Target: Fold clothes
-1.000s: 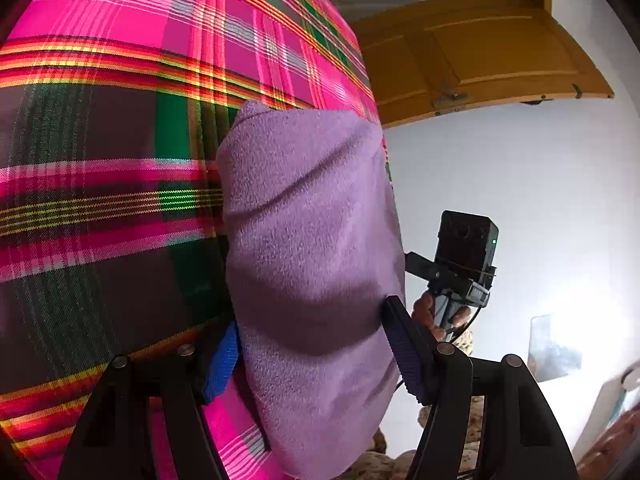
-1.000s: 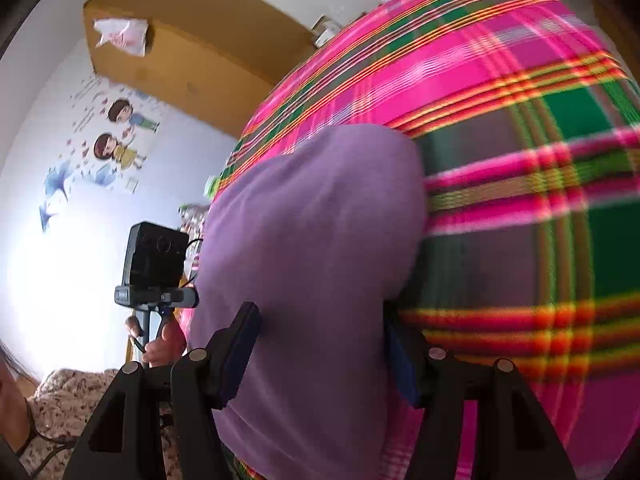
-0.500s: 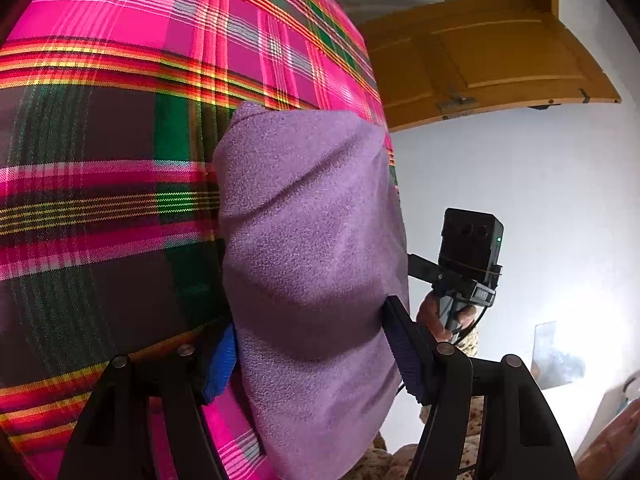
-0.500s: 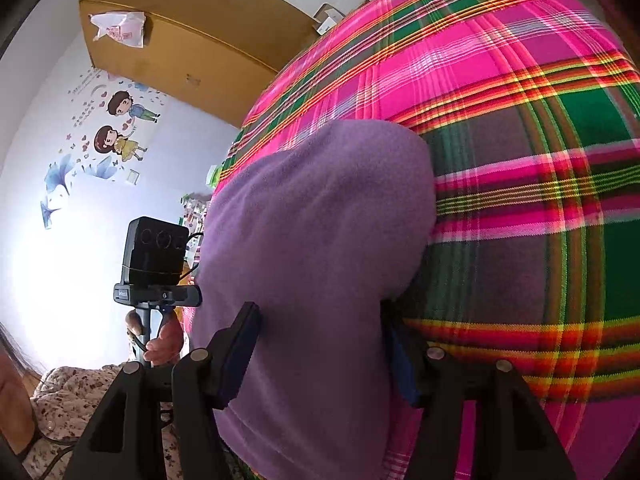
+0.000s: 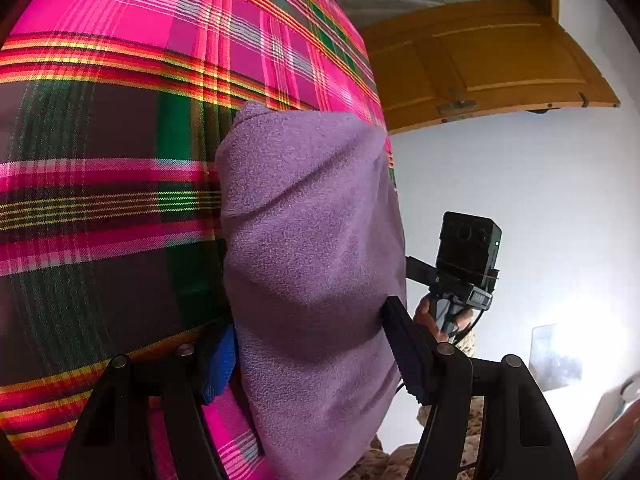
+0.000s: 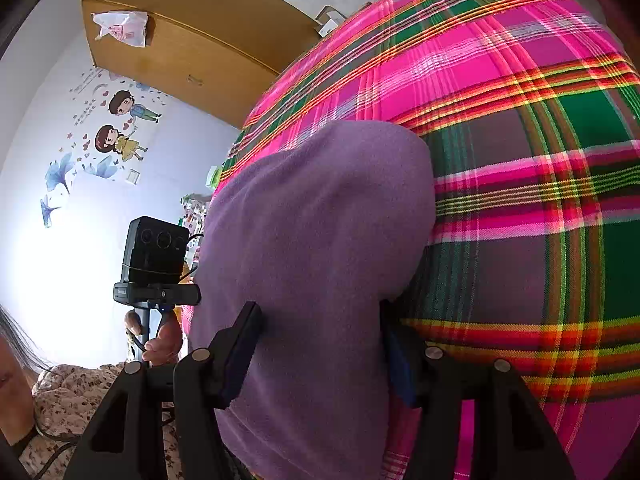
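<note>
Jaws of both grippers still clamp purple cloth; plaid blanket unchanged.

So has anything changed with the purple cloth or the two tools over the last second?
Hardly anything. The purple cloth sits between the fingers of the left tool and the right tool as before, over the plaid bedcover. Only the view drifts slightly; nothing was grasped or released.
</note>
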`<state>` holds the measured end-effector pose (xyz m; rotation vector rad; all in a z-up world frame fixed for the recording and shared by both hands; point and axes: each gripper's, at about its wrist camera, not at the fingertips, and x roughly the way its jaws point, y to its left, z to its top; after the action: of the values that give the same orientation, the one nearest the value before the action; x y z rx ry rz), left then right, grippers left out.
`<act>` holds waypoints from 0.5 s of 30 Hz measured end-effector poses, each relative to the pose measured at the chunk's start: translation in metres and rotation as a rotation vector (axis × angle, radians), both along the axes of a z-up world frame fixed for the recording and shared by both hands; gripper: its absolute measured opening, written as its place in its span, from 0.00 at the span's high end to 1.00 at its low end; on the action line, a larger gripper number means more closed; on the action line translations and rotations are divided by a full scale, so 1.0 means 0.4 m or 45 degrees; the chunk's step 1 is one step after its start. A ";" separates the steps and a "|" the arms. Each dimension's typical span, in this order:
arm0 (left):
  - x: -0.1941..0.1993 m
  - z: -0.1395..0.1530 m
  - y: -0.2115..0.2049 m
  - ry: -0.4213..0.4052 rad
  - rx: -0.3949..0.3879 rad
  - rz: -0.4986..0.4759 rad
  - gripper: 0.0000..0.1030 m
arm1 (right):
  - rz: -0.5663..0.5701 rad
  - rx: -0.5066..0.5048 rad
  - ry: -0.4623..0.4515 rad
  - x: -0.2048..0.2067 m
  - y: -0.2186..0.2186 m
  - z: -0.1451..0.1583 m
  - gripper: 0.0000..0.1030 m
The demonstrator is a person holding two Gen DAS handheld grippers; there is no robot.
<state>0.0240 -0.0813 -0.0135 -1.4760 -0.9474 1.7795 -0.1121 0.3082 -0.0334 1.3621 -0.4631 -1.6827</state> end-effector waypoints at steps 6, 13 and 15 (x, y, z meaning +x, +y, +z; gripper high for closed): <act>-0.002 0.004 0.003 0.007 -0.019 -0.006 0.33 | -0.007 0.003 0.003 0.001 0.002 0.000 0.45; 0.003 0.011 0.011 0.019 -0.117 0.019 0.54 | -0.060 0.045 0.041 0.015 0.013 -0.007 0.66; 0.005 0.012 0.014 0.030 -0.138 0.037 0.56 | -0.074 0.050 0.064 0.022 0.015 -0.008 0.71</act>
<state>0.0260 -0.0755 -0.0087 -1.5108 -0.8773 1.8913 -0.1033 0.3143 -0.0364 1.3430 -0.4467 -1.7773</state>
